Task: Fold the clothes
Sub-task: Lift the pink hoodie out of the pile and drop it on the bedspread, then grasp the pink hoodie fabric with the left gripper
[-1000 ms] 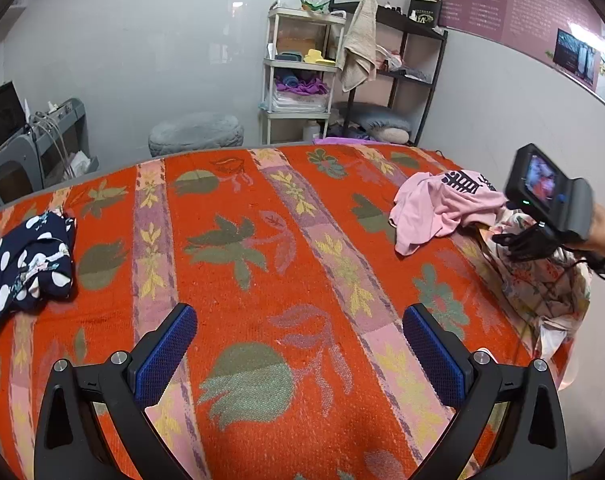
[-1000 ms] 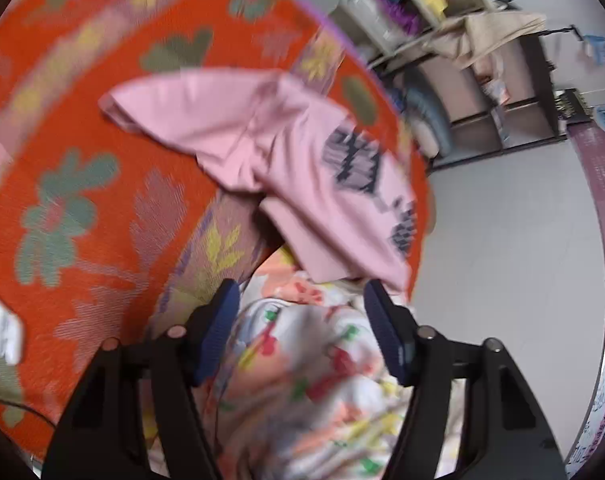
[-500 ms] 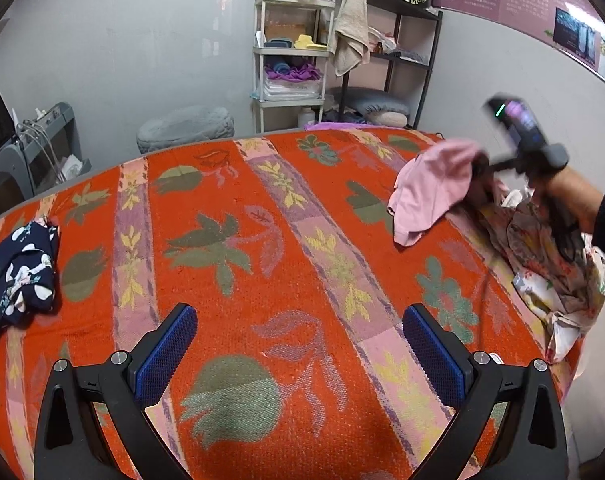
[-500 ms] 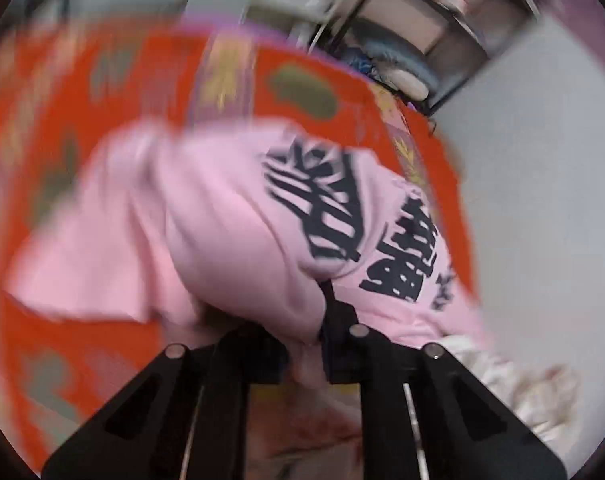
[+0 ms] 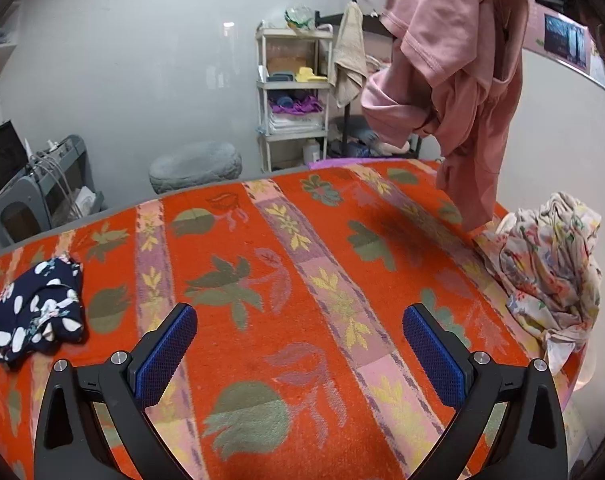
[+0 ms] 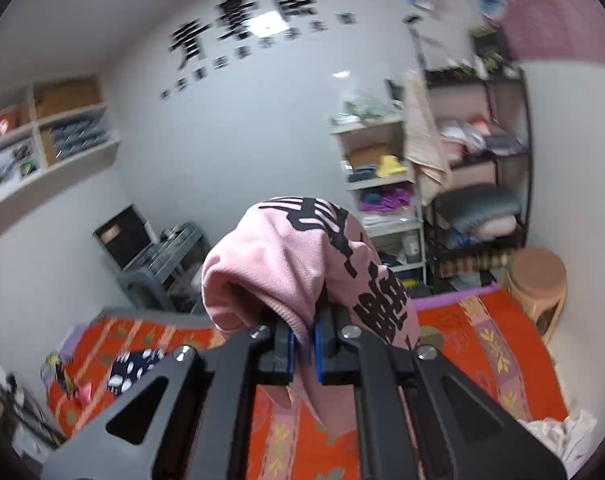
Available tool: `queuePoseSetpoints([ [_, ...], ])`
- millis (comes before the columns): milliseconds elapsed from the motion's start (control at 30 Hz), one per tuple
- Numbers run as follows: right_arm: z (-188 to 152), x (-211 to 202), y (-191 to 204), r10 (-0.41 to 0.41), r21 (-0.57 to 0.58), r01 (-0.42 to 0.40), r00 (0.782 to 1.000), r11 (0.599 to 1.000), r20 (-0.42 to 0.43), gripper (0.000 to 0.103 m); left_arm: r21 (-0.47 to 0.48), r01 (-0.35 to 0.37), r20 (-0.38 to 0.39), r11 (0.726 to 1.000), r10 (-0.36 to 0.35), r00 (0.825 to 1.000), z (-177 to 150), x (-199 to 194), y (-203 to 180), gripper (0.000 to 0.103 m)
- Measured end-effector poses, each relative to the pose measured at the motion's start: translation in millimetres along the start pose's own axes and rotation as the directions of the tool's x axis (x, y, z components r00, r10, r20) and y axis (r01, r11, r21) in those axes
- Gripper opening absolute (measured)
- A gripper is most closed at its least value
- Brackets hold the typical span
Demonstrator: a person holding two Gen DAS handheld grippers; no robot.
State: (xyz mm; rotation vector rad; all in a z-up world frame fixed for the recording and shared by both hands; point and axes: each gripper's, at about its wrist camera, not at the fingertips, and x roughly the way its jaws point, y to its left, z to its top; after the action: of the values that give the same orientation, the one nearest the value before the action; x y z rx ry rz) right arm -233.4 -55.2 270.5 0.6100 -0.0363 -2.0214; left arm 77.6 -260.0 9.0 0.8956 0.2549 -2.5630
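The right gripper (image 6: 303, 350) is clenched on the pink shirt (image 5: 454, 80), which dangles bunched above the orange blanket (image 5: 286, 280) (pickup step); the left gripper (image 5: 298, 354) hovers released, and next should likely catch a free edge to spread it flat

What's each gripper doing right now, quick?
Left gripper: open, empty, above the orange blanket.
Right gripper: closed on the pink shirt, lifted.
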Motion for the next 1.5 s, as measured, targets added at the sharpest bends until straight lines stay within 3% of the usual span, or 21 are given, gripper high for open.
queuePoseSetpoints([
  [67,1.7,-14.2,37.0,0.052,-0.019,-0.052,0.998,0.998,-0.024,0.007,-0.01,-0.01,0.027,1.0,0.01,1.0,1.6,-14.0,8.5,0.103],
  [133,-2.3,-21.9,62.3,0.157,0.025,-0.156,0.986,0.988,-0.048,0.007,-0.02,-0.019,0.055,1.0,0.02,0.998,3.2,-28.0,17.0,0.103],
  [233,-17.5,-24.9,100.6,0.341,0.122,-0.33,0.937,0.936,-0.081,0.007,-0.039,-0.037,0.094,0.999,0.04,0.995,5.6,-49.5,33.9,0.103],
  [333,-29.2,-5.3,121.4,0.419,0.202,-0.397,0.905,0.896,-0.078,0.008,-0.058,-0.073,0.105,0.996,0.079,0.991,6.2,-62.4,51.2,0.103],
  [433,-63.6,56.4,107.9,0.394,0.377,-0.318,0.908,0.87,-0.142,0.014,-0.091,-0.107,0.069,0.99,0.113,0.991,-1.2,-56.0,68.2,0.103],
  [467,-80.1,81.8,98.7,0.365,0.417,-0.258,0.909,0.872,-0.202,0.017,-0.107,-0.119,0.037,0.987,0.124,0.992,-5.7,-48.1,75.3,0.103],
  [533,-121.8,130.6,73.9,0.234,0.425,-0.063,0.903,0.903,-0.361,0.034,-0.138,-0.145,-0.031,0.98,0.142,0.989,-16.6,-32.0,88.6,0.103],
  [600,-167.2,170.7,48.1,0.081,0.377,0.138,0.857,0.916,-0.509,0.034,-0.158,-0.153,-0.097,0.975,0.139,0.986,-30.2,-18.0,99.9,0.103],
  [633,-187.4,177.7,35.4,0.036,0.354,0.192,0.836,0.916,-0.547,0.034,-0.163,-0.146,-0.127,0.976,0.126,0.984,-37.6,-12.8,104.3,0.103],
  [667,-201.0,176.0,24.4,0.042,0.363,0.197,0.83,0.911,-0.557,0.034,-0.16,-0.138,-0.147,0.977,0.115,0.982,-43.7,-8.5,106.1,0.103],
  [700,-211.0,167.1,16.7,0.088,0.39,0.157,0.836,0.907,-0.541,0.034,-0.154,-0.129,-0.164,0.98,0.104,0.981,-49.2,-4.5,106.8,0.103],
  [767,-223.9,131.4,23.9,0.258,0.413,-0.047,0.843,0.909,-0.472,0.035,-0.127,-0.107,-0.176,0.986,0.084,0.981,-57.3,1.2,100.8,0.103],
  [833,-237.2,73.0,46.2,0.418,0.361,-0.281,0.819,0.889,-0.393,0.043,-0.082,-0.041,-0.182,0.996,0.025,0.983,-62.1,5.5,86.1,0.103],
  [933,-260.9,-20.7,80.4,0.508,0.195,-0.469,0.789,0.861,-0.346,0.067,0.038,0.069,-0.198,0.997,-0.06,0.978,-68.6,13.1,44.9,0.103],
  [1000,-277.7,-68.7,97.5,0.455,0.067,-0.461,0.825,0.885,-0.335,0.079,0.13,0.101,-0.225,0.986,-0.07,0.972,-73.9,23.6,12.7,0.103],
  [1033,-289.4,-84.7,104.1,0.405,0.022,-0.423,0.849,0.906,-0.339,0.08,0.174,0.101,-0.24,0.979,-0.057,0.969,-76.9,30.8,-3.1,0.103],
  [1133,-321.1,-96.0,95.0,0.314,0.067,-0.311,0.883,0.948,-0.348,0.08,0.24,0.102,-0.279,0.965,-0.032,0.96,-82.4,51.7,-36.9,0.103],
  [1233,-354.0,-87.4,67.3,0.305,0.178,-0.259,0.896,0.949,-0.324,0.08,0.2,0.136,-0.353,0.97,-0.058,0.934,-82.6,74.3,-48.8,0.101],
  [1367,-389.1,-72.7,28.2,0.317,0.309,-0.225,0.904,0.924,-0.288,0.08,0.154,0.208,-0.435,0.966,-0.123,0.892,-85.2,84.9,-65.2,0.063],
  [1433,-405.6,-63.7,11.9,0.325,0.372,-0.215,0.908,0.903,-0.264,0.08,0.129,0.243,-0.473,0.961,-0.156,0.867,-86.5,89.5,-73.5,0.061],
  [1500,-414.4,-61.0,2.1,0.345,0.416,-0.225,0.908,0.881,-0.239,0.08,0.151,0.193,-0.479,0.97,-0.099,0.872,-87.6,96.9,-79.3,0.062],
])
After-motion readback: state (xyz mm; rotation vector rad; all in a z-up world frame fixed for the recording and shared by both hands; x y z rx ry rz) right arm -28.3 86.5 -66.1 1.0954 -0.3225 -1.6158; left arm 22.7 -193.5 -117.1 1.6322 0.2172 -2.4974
